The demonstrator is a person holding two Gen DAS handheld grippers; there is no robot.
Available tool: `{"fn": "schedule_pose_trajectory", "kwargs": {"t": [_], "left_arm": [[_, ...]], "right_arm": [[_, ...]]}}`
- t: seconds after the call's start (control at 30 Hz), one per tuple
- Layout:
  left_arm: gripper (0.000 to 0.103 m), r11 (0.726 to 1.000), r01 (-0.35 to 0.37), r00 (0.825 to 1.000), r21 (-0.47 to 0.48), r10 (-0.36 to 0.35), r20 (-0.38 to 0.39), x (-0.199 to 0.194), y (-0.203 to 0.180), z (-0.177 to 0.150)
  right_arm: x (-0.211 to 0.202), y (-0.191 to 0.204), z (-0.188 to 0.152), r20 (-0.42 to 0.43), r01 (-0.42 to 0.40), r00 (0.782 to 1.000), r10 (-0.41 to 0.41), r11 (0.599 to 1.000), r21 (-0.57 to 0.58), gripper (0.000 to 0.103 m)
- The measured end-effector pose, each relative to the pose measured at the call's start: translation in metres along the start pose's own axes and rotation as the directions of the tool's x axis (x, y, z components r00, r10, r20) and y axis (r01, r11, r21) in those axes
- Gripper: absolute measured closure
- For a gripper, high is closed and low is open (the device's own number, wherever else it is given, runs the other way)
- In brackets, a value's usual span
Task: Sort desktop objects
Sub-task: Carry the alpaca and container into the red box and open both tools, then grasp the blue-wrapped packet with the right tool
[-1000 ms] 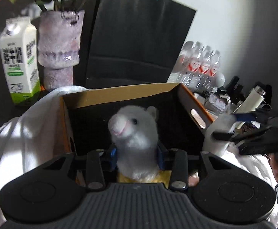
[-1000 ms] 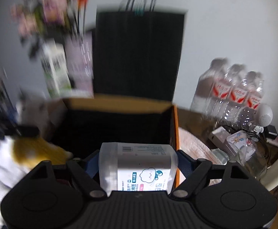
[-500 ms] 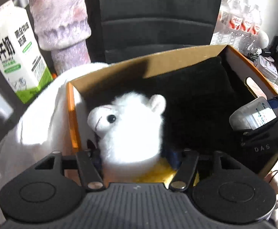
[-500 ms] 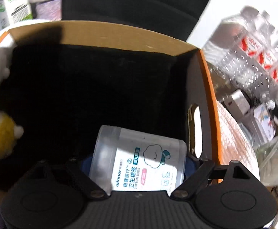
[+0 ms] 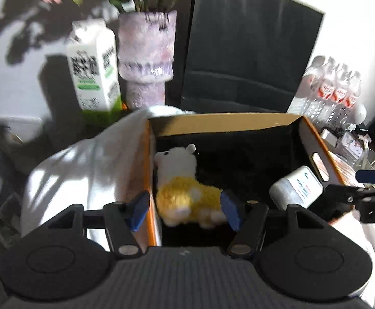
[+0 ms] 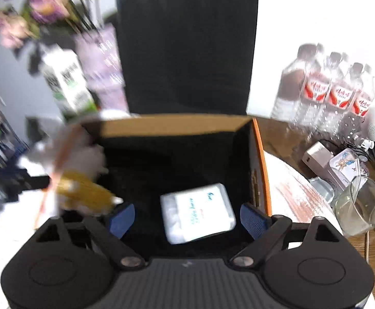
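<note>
Sorting run, both items now inside the cardboard box (image 5: 228, 122). We note the left gripper (image 5: 185, 209) with jaws spread wide and grasping nothing; its blue pads straddle the box's left wall, one outside over the white cloth (image 5: 84, 164), one inside. The plush alpaca (image 5: 185, 182) lies on the black box floor against that left wall, between the pads but touching neither as far as we can tell.

Orientation: the plush rests on its side. Its long axis runs from the white head, at the far left, to the yellow body nearer the camera; the snout points toward the left wall.

The right gripper (image 6: 187, 221) also stands released, pads well apart. The cotton-bud tub (image 6: 199, 212) lies tipped over on the box floor between them, near the right wall, label upward. Its long axis runs roughly front to back, slightly skewed; motion blur stops us telling which end is the lid.

We judge each item sits on its own side so that the two hands do not cross.

Outside the box: milk carton (image 5: 93, 65), vase (image 5: 146, 59), black paper bag (image 5: 246, 59), water bottles (image 6: 326, 90), glass (image 6: 358, 207) on the bench at right.
</note>
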State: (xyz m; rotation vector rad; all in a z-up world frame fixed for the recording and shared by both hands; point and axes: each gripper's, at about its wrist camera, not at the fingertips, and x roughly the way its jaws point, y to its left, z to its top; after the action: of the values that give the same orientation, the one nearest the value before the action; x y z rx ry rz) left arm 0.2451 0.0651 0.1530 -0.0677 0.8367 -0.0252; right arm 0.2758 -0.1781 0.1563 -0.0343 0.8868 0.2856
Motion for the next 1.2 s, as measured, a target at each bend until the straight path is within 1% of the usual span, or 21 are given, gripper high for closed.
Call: {"fn": "schedule_pose_trajectory", "kwargs": {"t": [0.07, 0.1, 0.17, 0.23, 0.27, 0.33, 0.4, 0.47, 0.5, 0.57, 0.63, 0.67, 0.77, 0.87, 0.93, 0.97, 1.0, 1.03, 1.1, 1.13, 1.2], "left_arm": [[0.040, 0.999, -0.025, 0.997, 0.028, 0.023, 0.076, -0.030, -0.006, -0.026], [0.040, 0.999, -0.023, 0.993, 0.045, 0.018, 0.116, -0.044, -0.008, -0.039], [0.038, 0.998, -0.007, 0.981, 0.062, -0.005, 0.192, -0.073, -0.010, -0.072], [0.037, 0.998, 0.000, 0.970, 0.067, -0.017, 0.243, -0.096, -0.013, -0.105], [0.035, 0.998, 0.015, 0.963, 0.063, -0.031, 0.269, -0.107, -0.013, -0.123], [0.034, 0.999, 0.027, 0.952, 0.048, -0.040, 0.302, -0.122, -0.015, -0.159], [0.034, 0.999, 0.016, 0.946, 0.045, -0.030, 0.322, -0.131, -0.020, -0.195], [0.032, 0.998, -0.010, 0.939, 0.056, -0.010, 0.344, -0.134, -0.028, -0.232], [0.032, 0.999, -0.013, 0.939, 0.052, -0.005, 0.344, -0.135, -0.030, -0.248], [0.030, 0.997, 0.022, 0.945, 0.076, -0.045, 0.324, -0.134, -0.037, -0.280], [0.029, 0.988, 0.065, 0.951, 0.137, -0.102, 0.290, -0.131, -0.046, -0.305], [0.029, 0.984, 0.063, 0.954, 0.167, -0.109, 0.278, -0.129, -0.051, -0.313], [0.029, 0.976, 0.027, 0.957, 0.218, -0.088, 0.276, -0.122, -0.063, -0.320], [0.032, 0.981, 0.052, 0.957, 0.188, -0.103, 0.272, -0.114, -0.060, -0.309], [0.038, 0.982, 0.072, 0.953, 0.176, -0.119, 0.277, -0.111, -0.055, -0.305], [0.043, 0.982, 0.076, 0.951, 0.170, -0.123, 0.285, -0.107, -0.054, -0.297], [0.046, 0.983, 0.077, 0.948, 0.167, -0.124, 0.292, -0.107, -0.056, -0.297], [0.048, 0.984, 0.080, 0.946, 0.162, -0.126, 0.298, -0.101, -0.056, -0.288], [0.057, 0.985, 0.084, 0.946, 0.154, -0.127, 0.297, -0.092, -0.058, -0.271], [0.058, 0.983, 0.094, 0.946, 0.158, -0.138, 0.293, -0.087, -0.059, -0.264], [0.065, 0.982, 0.109, 0.948, 0.152, -0.148, 0.282, -0.073, -0.062, -0.250]], "right_arm": [[-0.022, 0.000, -0.016, 0.056, -0.028, 0.998, 0.029, 1.000, -0.009, 0.010], [-0.030, -0.004, -0.024, 0.090, -0.044, 0.995, 0.046, 0.999, -0.017, 0.009], [-0.051, 0.001, -0.056, 0.151, -0.065, 0.986, 0.070, 0.997, -0.036, 0.006], [-0.064, 0.004, -0.092, 0.208, -0.063, 0.975, 0.073, 0.997, -0.054, 0.006], [-0.072, 0.008, -0.111, 0.231, -0.059, 0.970, 0.071, 0.997, -0.059, 0.006], [-0.086, 0.014, -0.150, 0.275, -0.053, 0.959, 0.067, 0.997, -0.055, 0.005], [-0.092, 0.019, -0.188, 0.310, -0.061, 0.948, 0.070, 0.997, -0.036, 0.004], [-0.101, 0.023, -0.229, 0.352, -0.096, 0.931, 0.098, 0.995, -0.023, 0.004], [-0.105, 0.024, -0.247, 0.370, -0.108, 0.923, 0.105, 0.994, -0.014, 0.003], [-0.109, 0.029, -0.280, 0.395, -0.110, 0.912, 0.112, 0.994, -0.029, 0.003], [-0.112, 0.037, -0.310, 0.413, -0.077, 0.907, 0.086, 0.996, -0.039, 0.003], [-0.112, 0.041, -0.322, 0.416, -0.062, 0.906, 0.074, 0.997, -0.042, 0.003], [-0.109, 0.049, -0.344, 0.408, -0.035, 0.911, 0.051, 0.998, -0.046, 0.003], [-0.104, 0.056, -0.347, 0.399, -0.027, 0.916, 0.044, 0.999, -0.047, 0.003], [-0.102, 0.060, -0.345, 0.398, -0.014, 0.917, 0.040, 0.997, -0.070, 0.003], [-0.101, 0.061, -0.345, 0.403, -0.007, 0.914, 0.038, 0.997, -0.079, 0.003], [-0.099, 0.063, -0.343, 0.407, -0.007, 0.912, 0.042, 0.996, -0.087, 0.003], [-0.096, 0.063, -0.340, 0.406, -0.009, 0.913, 0.046, 0.996, -0.092, 0.003], [-0.088, 0.066, -0.332, 0.383, -0.004, 0.923, 0.043, 0.995, -0.102, 0.005], [-0.084, 0.068, -0.327, 0.370, 0.003, 0.928, 0.037, 0.994, -0.106, 0.006], [-0.076, 0.071, -0.320, 0.352, 0.007, 0.935, 0.036, 0.993, -0.120, 0.011]]}}
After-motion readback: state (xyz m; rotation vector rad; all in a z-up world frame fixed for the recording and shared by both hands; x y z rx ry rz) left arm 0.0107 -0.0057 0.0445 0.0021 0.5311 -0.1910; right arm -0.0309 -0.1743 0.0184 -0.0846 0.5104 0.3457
